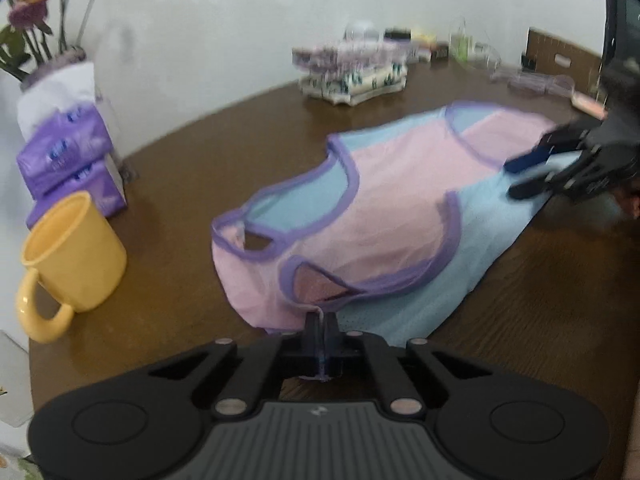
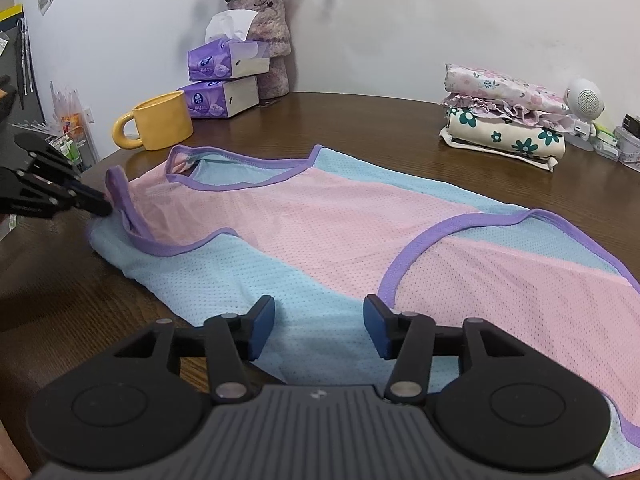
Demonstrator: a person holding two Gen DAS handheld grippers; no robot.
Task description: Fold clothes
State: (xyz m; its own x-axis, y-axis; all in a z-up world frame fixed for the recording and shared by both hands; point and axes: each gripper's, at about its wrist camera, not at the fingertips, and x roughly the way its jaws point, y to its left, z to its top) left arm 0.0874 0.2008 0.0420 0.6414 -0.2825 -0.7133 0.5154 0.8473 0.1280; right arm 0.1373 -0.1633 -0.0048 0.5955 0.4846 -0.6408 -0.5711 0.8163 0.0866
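A pink and light-blue mesh vest with purple trim (image 1: 384, 200) lies spread on the brown table (image 1: 192, 184). It also shows in the right wrist view (image 2: 328, 224). My left gripper (image 1: 322, 320) is shut on the vest's near edge by a purple strap; it shows at the left of the right wrist view (image 2: 105, 208). My right gripper (image 2: 320, 320) is open just above the blue edge of the vest; its fingers hold nothing. It appears at the right of the left wrist view (image 1: 516, 178).
A yellow mug (image 1: 72, 260), stacked purple tissue packs (image 1: 68, 156) and a vase of flowers (image 2: 268, 40) stand at one end of the table. A pile of folded floral clothes (image 2: 508, 120) and small clutter (image 2: 616, 136) sit along the wall.
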